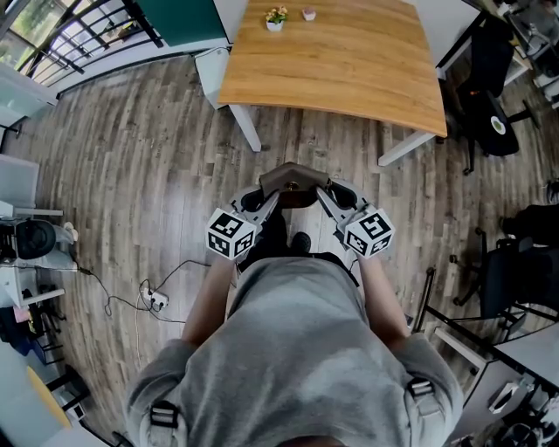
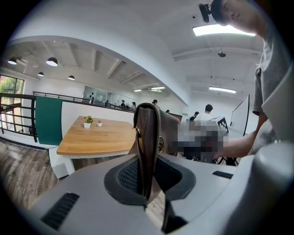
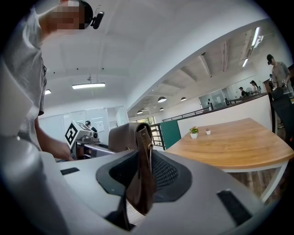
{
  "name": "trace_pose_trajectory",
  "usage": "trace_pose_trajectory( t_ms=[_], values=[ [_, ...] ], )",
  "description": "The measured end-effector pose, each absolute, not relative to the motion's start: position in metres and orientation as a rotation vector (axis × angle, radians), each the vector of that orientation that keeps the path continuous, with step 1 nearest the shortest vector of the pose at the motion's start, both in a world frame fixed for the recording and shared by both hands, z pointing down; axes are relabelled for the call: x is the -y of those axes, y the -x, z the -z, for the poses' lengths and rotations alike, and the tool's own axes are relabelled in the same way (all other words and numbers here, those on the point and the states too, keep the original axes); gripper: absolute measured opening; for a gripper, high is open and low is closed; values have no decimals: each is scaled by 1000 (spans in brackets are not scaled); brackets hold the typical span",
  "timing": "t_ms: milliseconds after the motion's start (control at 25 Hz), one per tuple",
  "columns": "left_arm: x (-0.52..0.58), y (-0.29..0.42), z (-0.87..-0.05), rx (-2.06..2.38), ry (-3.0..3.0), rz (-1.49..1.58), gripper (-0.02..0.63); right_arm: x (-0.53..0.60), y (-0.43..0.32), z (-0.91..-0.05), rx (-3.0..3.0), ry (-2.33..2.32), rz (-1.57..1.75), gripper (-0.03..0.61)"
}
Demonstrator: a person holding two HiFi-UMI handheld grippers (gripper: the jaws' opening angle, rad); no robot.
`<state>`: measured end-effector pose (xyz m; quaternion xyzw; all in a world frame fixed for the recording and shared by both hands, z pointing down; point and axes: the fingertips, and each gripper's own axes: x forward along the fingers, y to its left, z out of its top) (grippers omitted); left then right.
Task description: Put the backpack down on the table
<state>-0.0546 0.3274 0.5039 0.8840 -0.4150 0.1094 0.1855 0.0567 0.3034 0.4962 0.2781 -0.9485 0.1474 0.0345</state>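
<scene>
The brown leather backpack (image 1: 293,183) hangs in the air just in front of the person's chest, not yet over the table (image 1: 349,79), which stands well apart at 12 o'clock. The left gripper (image 1: 265,199) has its fingers (image 2: 125,176) clenched on a strap (image 2: 146,151) at the pack's 9 o'clock side. The right gripper (image 1: 329,195) is clamped on another at 3 o'clock. Holding both sides likely keeps the pack level and stops it swinging. A small potted plant (image 1: 276,17) sits at the table's far edge, away from the likely set-down spot.
</scene>
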Motion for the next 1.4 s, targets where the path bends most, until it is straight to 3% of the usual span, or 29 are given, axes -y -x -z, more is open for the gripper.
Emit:
trace_pose_trajectory(
  t_ms=[1400],
  values=[
    [-193,76,-495,1044,-2558,-321,63,-184,-37,-487,2835,-1026,-454,104]
  ],
)
